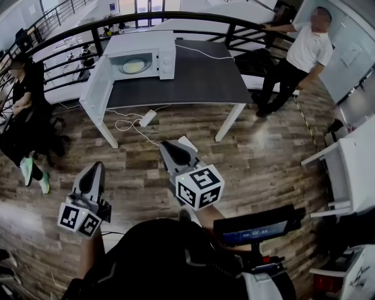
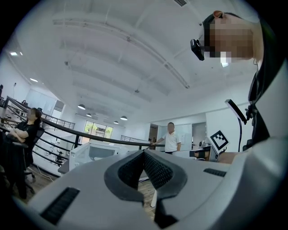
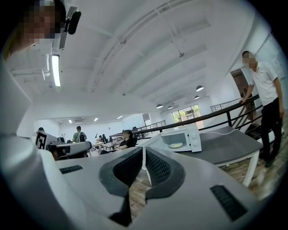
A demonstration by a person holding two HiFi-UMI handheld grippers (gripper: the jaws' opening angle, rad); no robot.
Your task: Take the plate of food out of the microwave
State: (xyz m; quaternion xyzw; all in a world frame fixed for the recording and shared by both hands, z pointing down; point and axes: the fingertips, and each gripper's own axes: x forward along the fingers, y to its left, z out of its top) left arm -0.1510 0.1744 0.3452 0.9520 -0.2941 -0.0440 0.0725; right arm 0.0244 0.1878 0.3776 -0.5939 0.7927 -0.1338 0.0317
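Note:
A white microwave stands at the far left end of a dark-topped table, well ahead of me. Through its front window a plate of yellow food shows. The right gripper view has the microwave and the plate just right of the jaws. My left gripper is low on the left over the wooden floor. My right gripper is held near the middle. Both are far short of the table, shut, with nothing between the pads.
A person in a white shirt leans on the black railing at the back right. Another person in black sits at the left. A power strip with cable lies under the table. A white desk stands right.

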